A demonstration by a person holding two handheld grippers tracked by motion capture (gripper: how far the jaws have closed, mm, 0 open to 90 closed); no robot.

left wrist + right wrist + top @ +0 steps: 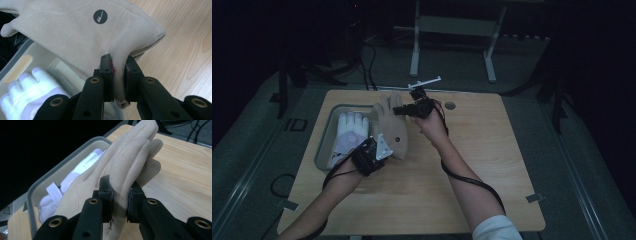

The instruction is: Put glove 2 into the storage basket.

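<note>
Dim room, wooden table (492, 165): tan glove (393, 131) clamped by left gripper (119, 75) and right gripper (120, 200), cuff edge hidden.

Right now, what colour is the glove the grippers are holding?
Beige, with a dark round tick badge; the glove shows best in the left gripper view.

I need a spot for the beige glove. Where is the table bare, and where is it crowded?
Bare wood lies right of the right gripper and along the near table edge. The left is crowded: the tray holds a white glove, and the beige glove, held with the left gripper, hangs beside it.
</note>
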